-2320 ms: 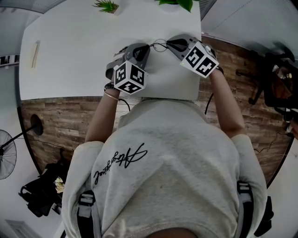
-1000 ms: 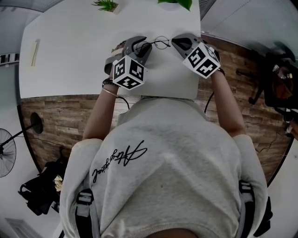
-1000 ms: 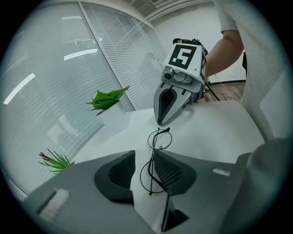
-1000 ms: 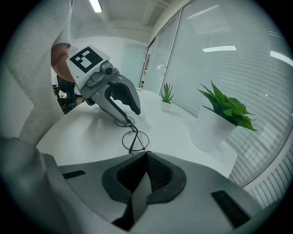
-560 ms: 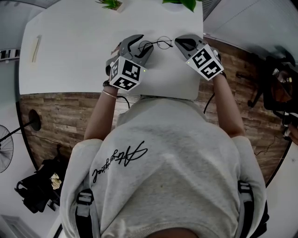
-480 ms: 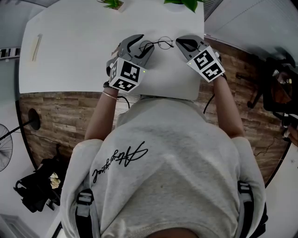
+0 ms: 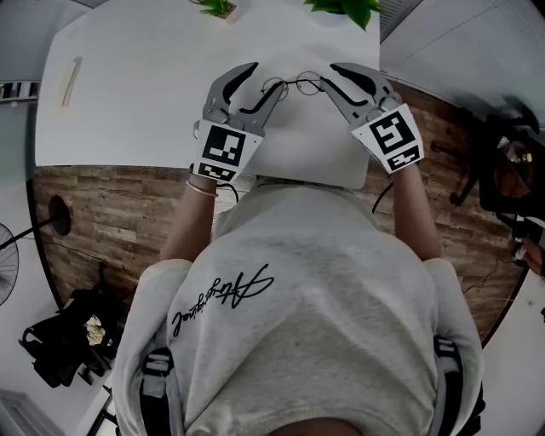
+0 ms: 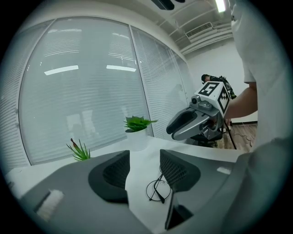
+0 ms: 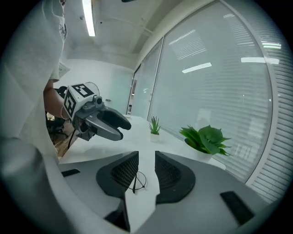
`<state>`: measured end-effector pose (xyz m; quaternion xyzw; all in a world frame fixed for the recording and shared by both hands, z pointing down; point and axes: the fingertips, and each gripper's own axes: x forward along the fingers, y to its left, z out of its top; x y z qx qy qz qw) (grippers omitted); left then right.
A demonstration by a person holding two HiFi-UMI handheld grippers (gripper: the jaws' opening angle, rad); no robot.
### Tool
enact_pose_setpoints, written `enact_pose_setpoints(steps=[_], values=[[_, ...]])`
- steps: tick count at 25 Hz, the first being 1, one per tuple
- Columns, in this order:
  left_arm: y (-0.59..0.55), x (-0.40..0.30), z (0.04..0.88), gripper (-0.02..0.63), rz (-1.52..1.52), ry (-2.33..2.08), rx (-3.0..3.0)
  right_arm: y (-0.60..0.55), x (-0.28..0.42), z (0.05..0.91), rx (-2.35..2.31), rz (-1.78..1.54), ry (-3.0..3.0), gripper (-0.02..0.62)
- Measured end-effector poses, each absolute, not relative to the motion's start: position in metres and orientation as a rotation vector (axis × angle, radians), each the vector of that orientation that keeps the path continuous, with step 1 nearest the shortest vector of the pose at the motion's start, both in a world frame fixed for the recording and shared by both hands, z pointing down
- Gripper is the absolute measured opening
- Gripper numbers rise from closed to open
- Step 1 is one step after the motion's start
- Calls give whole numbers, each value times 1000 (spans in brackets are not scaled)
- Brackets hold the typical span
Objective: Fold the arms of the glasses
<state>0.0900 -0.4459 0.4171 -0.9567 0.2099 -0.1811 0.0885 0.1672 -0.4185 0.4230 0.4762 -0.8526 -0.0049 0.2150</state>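
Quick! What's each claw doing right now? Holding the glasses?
Left gripper: open, jaws just opened, nothing gripped; glasses lie on the table.
Right gripper: open, jaws just opened, nothing gripped.

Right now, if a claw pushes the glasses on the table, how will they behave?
The glasses look thin-wired, so they are probably light and easily bent. On the smooth white table they would likely slide rather than roll. A hard pinch might damage them.

White table (image 7: pixel 128 102) bears glasses (image 7: pixel 294 83), a pale stick (image 7: pixel 71 81), a spiky plant (image 7: pixel 217 7) and a leafy plant (image 7: pixel 345 8) (far edge).
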Motion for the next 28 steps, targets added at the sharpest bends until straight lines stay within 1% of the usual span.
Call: enact_pose_setpoints(steps=[3, 7, 15, 23, 28], values=[[-444, 85, 400, 198, -465, 658, -2865, -415, 164, 399, 1369, -53, -2411, 138], [-440, 78, 374, 196, -377, 678, -2858, -412, 158, 365, 1444, -100, -2488, 153], [-428, 68, 309, 196, -154, 691, -2819, -403, 155, 312, 1551, -130, -2569, 156], [-426, 49, 272, 196, -39, 712, -2846, -390, 142, 267, 1611, -210, -2622, 155], [-426, 36, 261, 196, -6, 697, -2848, -387, 135, 257, 1627, -222, -2623, 155]])
